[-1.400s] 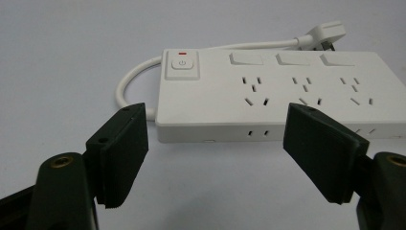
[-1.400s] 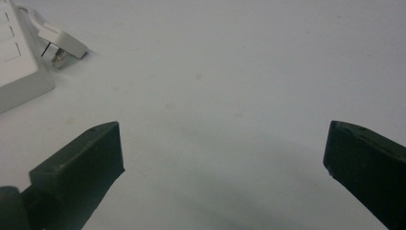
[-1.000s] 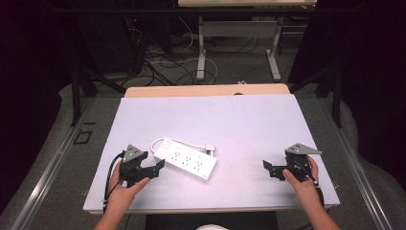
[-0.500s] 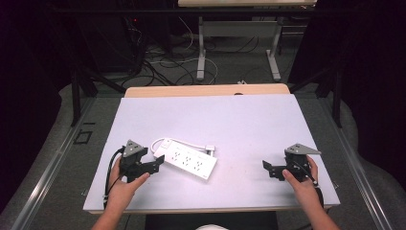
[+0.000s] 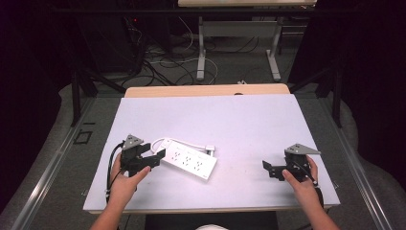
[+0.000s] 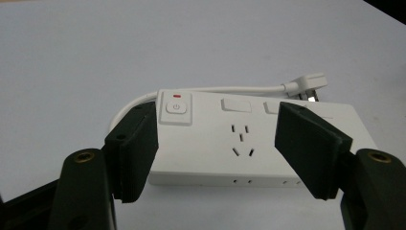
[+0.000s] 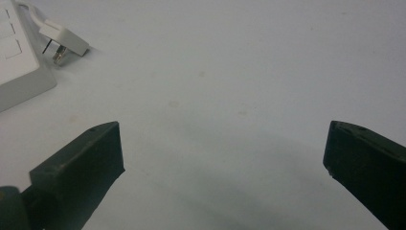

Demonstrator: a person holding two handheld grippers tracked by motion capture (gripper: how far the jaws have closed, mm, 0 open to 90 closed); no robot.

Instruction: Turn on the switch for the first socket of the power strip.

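**Inspector:** Over the table (image 5: 249, 120), high view first. Left gripper (image 5: 160, 154) sits at the near-left end of the white power strip (image 5: 189, 160). The strip's long axis runs away from those tongs, slanting toward the right hand's side. Right gripper (image 5: 266, 168) rests well apart from the strip, with bare table between them.

**Clerk:** Which hand is nearer?

**Inspector:** The left, plainly. Left gripper view: the strip (image 6: 249, 143) lies straight ahead, its switch end between the jaws. Power button (image 6: 176, 107) sits just beside the left pad. The jaws have just been closing, strip between them, yet a gap remains on the right side; I judge no pinch made. The cord (image 6: 210, 89) runs behind the strip to the plug (image 6: 306, 81) at far right.

**Clerk:** And the other?

**Inspector:** Right gripper view: tongs (image 7: 222, 148) spread wide, nothing between them. Strip's corner (image 7: 19, 57) and plug (image 7: 62, 40) lie ahead, off to the upper left.

**Clerk:** Judgement?

**Inspector:** The left tongs need only close across the strip's short width.
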